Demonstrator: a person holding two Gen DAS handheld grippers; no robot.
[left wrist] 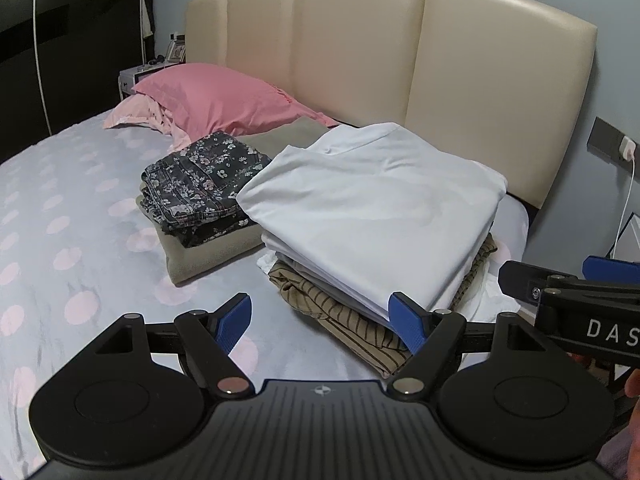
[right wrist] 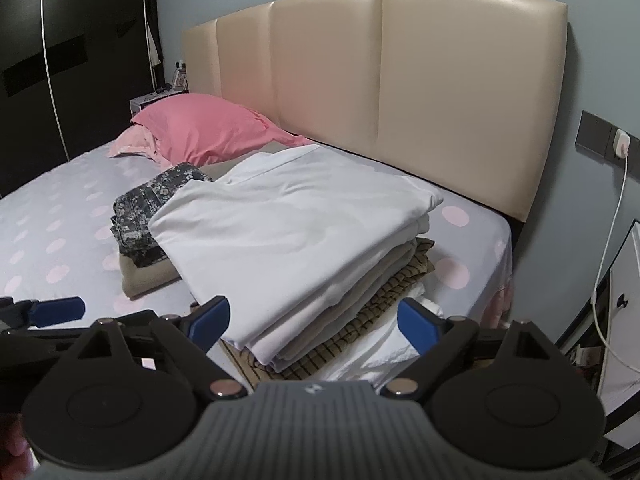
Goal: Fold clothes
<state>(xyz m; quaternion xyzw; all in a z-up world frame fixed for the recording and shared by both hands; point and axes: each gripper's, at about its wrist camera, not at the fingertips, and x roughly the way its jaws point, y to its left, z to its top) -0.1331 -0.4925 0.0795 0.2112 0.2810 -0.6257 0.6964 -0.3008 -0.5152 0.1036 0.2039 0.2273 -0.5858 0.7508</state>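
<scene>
A folded white garment point(left wrist: 372, 208) point(right wrist: 288, 224) lies on top of a stack of folded clothes on the bed; a brown striped piece point(left wrist: 344, 324) point(right wrist: 368, 320) shows lower in the stack. Left of it, a folded dark floral garment point(left wrist: 204, 180) point(right wrist: 148, 208) rests on a folded beige piece point(left wrist: 208, 252) point(right wrist: 144, 280). My left gripper point(left wrist: 322, 322) stands open just short of the stack's near left corner, holding nothing. My right gripper point(right wrist: 316, 324) is open in front of the stack's near edge, also with nothing in it. Each gripper shows at the edge of the other's view.
The bed has a grey sheet with pink dots point(left wrist: 60, 220) point(right wrist: 52, 216). A pink pillow point(left wrist: 224, 96) point(right wrist: 204, 128) lies by the cream headboard point(left wrist: 400, 60) point(right wrist: 400, 80). A wall socket with a white cable point(right wrist: 616, 208) and a white cabinet point(right wrist: 624, 300) are on the right. A dark wardrobe point(right wrist: 60, 40) stands at left.
</scene>
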